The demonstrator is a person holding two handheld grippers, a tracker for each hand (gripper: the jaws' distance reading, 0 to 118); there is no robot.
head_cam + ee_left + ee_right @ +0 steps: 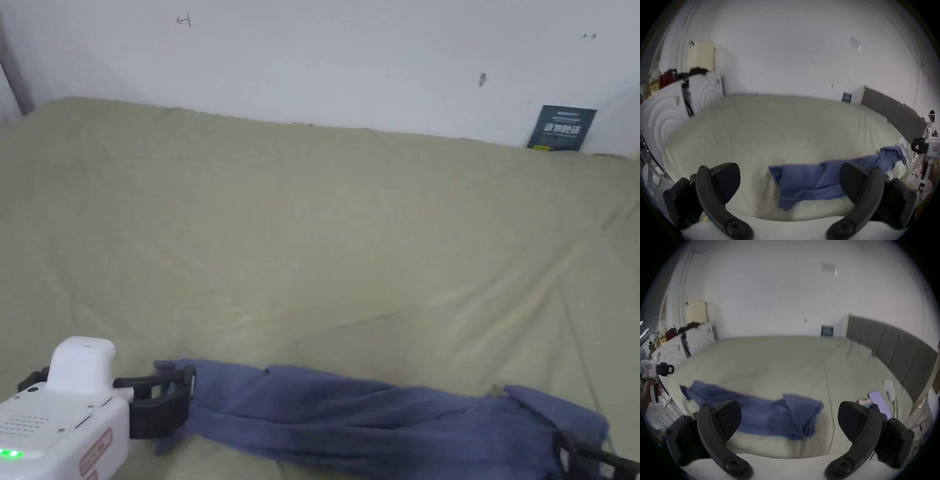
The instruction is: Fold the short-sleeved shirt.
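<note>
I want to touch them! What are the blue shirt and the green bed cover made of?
The blue shirt looks like soft, matte knit fabric, maybe cotton: it slumps in loose, thick folds. The pale green bed sheet looks like thin, smooth woven cloth, matte, with fine creases across it. The exact fibre can't be told.

Short-sleeved shirt point(375, 419), blue, as I see it: bunched into a long, creased band lying crosswise on the near edge of the pale green bed sheet point(325, 237), ends rumpled.
</note>
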